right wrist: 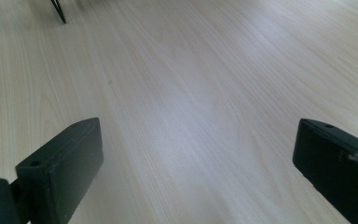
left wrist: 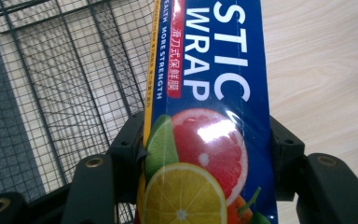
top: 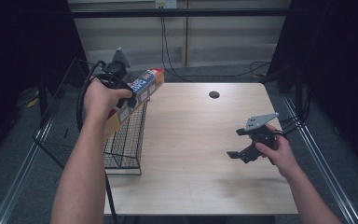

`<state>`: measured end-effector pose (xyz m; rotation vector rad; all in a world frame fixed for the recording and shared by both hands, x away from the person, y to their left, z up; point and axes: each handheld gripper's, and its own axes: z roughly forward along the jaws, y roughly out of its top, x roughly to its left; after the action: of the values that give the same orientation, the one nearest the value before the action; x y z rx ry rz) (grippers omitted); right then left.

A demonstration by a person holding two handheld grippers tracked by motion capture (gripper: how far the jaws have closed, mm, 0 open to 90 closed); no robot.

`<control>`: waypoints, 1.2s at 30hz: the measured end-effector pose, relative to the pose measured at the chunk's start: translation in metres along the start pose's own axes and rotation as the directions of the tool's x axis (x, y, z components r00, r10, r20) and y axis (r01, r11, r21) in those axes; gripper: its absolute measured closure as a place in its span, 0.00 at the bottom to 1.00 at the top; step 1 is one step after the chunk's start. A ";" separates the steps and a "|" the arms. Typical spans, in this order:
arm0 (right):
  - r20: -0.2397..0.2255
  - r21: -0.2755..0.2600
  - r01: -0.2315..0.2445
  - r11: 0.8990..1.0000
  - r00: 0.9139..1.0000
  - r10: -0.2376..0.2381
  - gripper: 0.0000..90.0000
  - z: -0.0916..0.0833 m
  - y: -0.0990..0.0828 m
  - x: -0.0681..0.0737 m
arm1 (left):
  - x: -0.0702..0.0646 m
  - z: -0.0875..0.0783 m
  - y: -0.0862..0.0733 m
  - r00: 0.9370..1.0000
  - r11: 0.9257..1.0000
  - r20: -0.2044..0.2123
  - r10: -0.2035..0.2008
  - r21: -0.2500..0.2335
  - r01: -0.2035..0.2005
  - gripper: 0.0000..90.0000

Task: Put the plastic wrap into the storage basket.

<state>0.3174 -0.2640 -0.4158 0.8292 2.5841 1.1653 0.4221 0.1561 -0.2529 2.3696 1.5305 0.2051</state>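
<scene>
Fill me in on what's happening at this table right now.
A person works at a wooden table with a gripper in each hand. The left gripper is clamped on a long plastic wrap box, holding it tilted above a black wire basket at the table's left edge. The box is over the basket, not yet resting inside it. The right gripper hovers low over bare tabletop at the right, jaws open and holding nothing.
</scene>
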 end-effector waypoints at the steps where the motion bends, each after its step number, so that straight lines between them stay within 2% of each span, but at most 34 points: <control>1: 0.001 0.000 -0.001 1.000 1.000 0.001 0.02 0.000 0.000 0.000 | 0.000 -0.001 -0.001 1.000 1.000 0.001 -0.027 -0.004 0.027 0.49; 2: 0.003 0.001 -0.001 1.000 1.000 0.001 0.02 0.000 0.000 0.000 | 0.002 -0.003 0.000 1.000 1.000 -0.007 -0.020 0.003 0.020 0.49; 3: 0.002 0.000 0.000 1.000 1.000 0.000 0.02 0.001 -0.001 0.000 | 0.003 -0.003 -0.001 1.000 1.000 -0.010 -0.026 -0.014 0.026 0.49; 9: 0.001 -0.002 -0.001 1.000 1.000 0.001 0.02 0.001 0.000 0.000 | 0.011 -0.008 -0.002 0.998 0.998 -0.026 -0.065 -0.017 0.064 0.49; 10: 0.001 -0.002 0.003 1.000 1.000 -0.003 0.02 0.001 0.000 0.000 | 0.013 -0.009 -0.003 0.998 0.998 -0.031 -0.060 -0.012 0.060 0.49; 14: -0.003 -0.006 -0.001 1.000 1.000 0.001 0.02 0.000 0.000 0.000 | 0.020 -0.012 -0.005 0.994 0.995 -0.035 -0.101 -0.028 0.100 0.49; 17: 0.013 -0.006 0.000 1.000 1.000 0.000 0.02 -0.001 0.000 0.000 | 0.025 -0.014 -0.007 0.991 0.992 -0.056 -0.121 -0.033 0.119 0.49; 21: 0.006 -0.005 -0.001 1.000 1.000 0.001 0.02 -0.001 0.000 -0.001 | 0.032 -0.017 -0.010 0.986 0.988 -0.076 -0.152 -0.044 0.149 0.49; 27: 0.003 -0.006 0.002 1.000 1.000 -0.002 0.02 0.000 0.000 0.000 | 0.039 -0.020 -0.013 0.973 0.979 -0.112 -0.200 -0.065 0.193 0.49; 28: 0.001 -0.004 0.003 1.000 1.000 -0.003 0.02 0.000 0.000 0.000 | 0.040 -0.021 -0.014 0.970 0.975 -0.108 -0.217 -0.064 0.211 0.49; 30: 0.004 -0.007 0.003 1.000 1.000 -0.003 0.02 -0.001 0.000 0.000 | 0.044 -0.022 -0.015 0.967 0.974 -0.119 -0.224 -0.069 0.217 0.49; 32: 0.004 -0.009 0.001 1.000 1.000 -0.001 0.02 -0.001 0.000 0.000 | 0.046 -0.022 -0.017 0.959 0.967 -0.130 -0.252 -0.082 0.243 0.49; 36: 0.002 -0.010 0.000 1.000 1.000 0.000 0.02 -0.001 -0.001 -0.002 | 0.053 -0.026 -0.020 0.949 0.959 -0.144 -0.280 -0.084 0.271 0.49</control>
<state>0.3181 -0.2662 -0.4161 0.8276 2.5743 1.1757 0.4196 0.2159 -0.2376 2.1026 1.8764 0.3738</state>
